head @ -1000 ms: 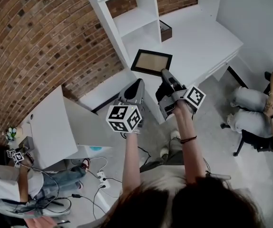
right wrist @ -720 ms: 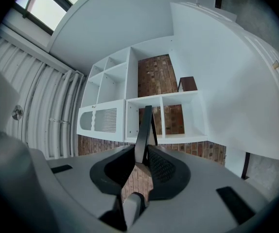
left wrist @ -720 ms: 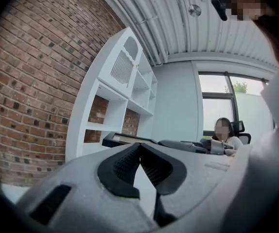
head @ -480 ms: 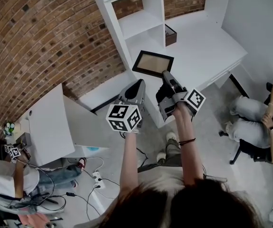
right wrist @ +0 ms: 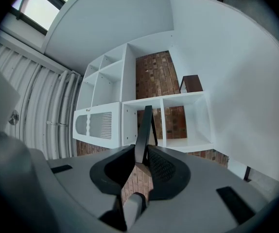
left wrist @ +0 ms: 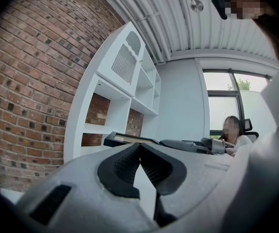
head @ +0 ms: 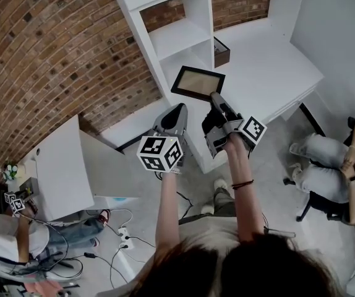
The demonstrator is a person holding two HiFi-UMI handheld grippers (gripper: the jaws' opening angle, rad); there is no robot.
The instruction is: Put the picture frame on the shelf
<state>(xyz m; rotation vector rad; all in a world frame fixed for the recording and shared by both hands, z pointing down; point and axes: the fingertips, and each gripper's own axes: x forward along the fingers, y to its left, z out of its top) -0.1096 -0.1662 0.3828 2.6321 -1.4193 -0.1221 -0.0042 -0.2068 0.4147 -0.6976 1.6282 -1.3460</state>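
Little changed in the last second. Our right gripper (head: 213, 98) stayed clamped on the near edge of the frame (head: 197, 83), holding it out over the counter's (head: 264, 67) left edge, just in front of the shelf (head: 179, 34). The shelf and the box (head: 221, 51) beside it had drifted slightly closer to the frame, so we judged we were easing in, with the frame still carried and in no compartment yet. Seen along the right gripper, the frame stood edge-on before the lower openings. Our left gripper (head: 177, 111) stayed alongside, jaws together on nothing. Placing the frame was all that remained.
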